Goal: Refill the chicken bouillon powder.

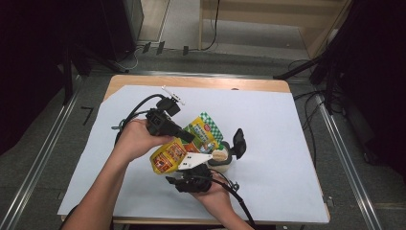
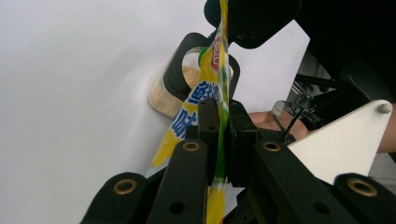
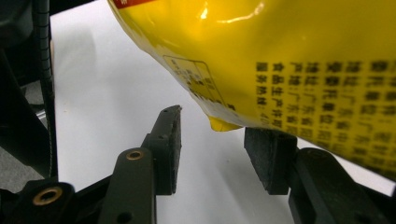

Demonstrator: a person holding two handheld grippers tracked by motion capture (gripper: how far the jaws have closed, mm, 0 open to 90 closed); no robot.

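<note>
Yellow foil pouch (image 2: 219, 98) sits clamped edge-on between my left gripper (image 2: 219, 135) jaws, its top cut off by the frame. My right gripper (image 3: 212, 149) jaws stand partly open, gripping nothing I can see; the pouch hangs just above them. Beyond the left jaws, a jar (image 2: 170, 95) of beige powder is half hidden.

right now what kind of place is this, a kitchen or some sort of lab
Most likely a lab or recording setup, not a kitchen. The table is covered with a plain white sheet, metal rails run along the floor beside it, and loose cables trail past dark equipment at the sides.
</note>
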